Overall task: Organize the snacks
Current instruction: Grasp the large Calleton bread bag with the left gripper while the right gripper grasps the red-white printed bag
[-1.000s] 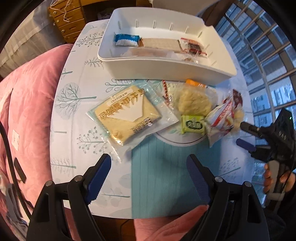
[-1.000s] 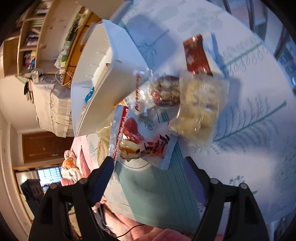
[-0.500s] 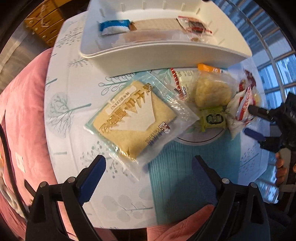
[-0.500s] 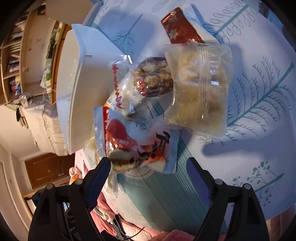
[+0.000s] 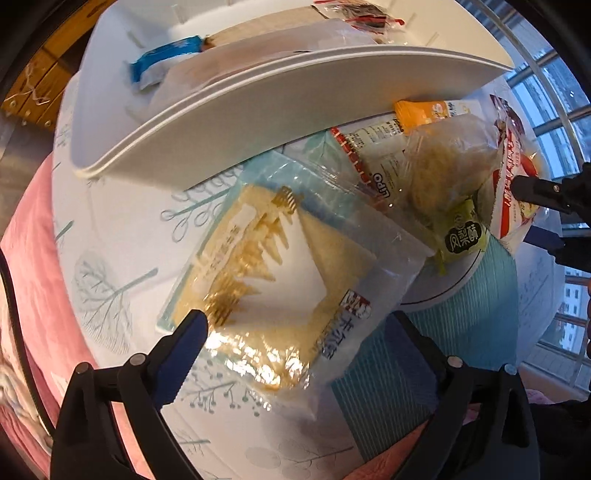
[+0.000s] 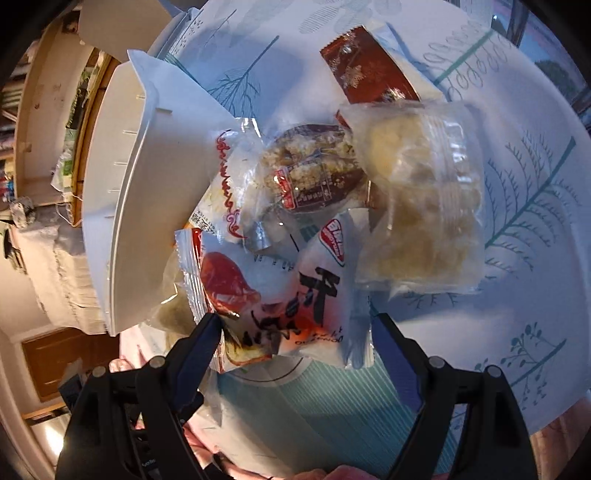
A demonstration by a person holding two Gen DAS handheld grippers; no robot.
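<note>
The left gripper [image 5: 295, 343] stands with its blue-padded jaws spread wide, one on each side of the near end of a large flat clear packet of yellow sponge cake with gold lettering [image 5: 273, 280]; the pads flank the packet but are not pressed onto it. The packet lies flat on the round table with a white cloth printed with teal trees [image 5: 110, 266], its far corner reaching toward a small heap of snacks. In that heap, a small green square sachet [image 5: 465, 236] sits at the near edge, a clear bag of pale crumbly pastry [image 5: 443, 162] just behind it, and an orange-topped packet [image 5: 424, 110] further back, tucked under the rim of a white rectangular plastic bin [image 5: 258, 110]. Inside the bin lie a blue-and-white wrapper [image 5: 162, 66] and a red-printed clear one [image 5: 362, 11].

The right gripper [image 6: 295, 336] is likewise held wide apart — its fingers bracket the near edge of a white and red snack packet with bold black characters [image 6: 288, 291], the left pad touching the packet's edge, the right pad just beside it. Beyond it lie a clear packet of brown-and-white nutty bar [image 6: 314, 173], a clear pack of pale yellow pastry [image 6: 421, 195] to its right, and farthest off a dark red foil sachet [image 6: 365, 70].
</note>
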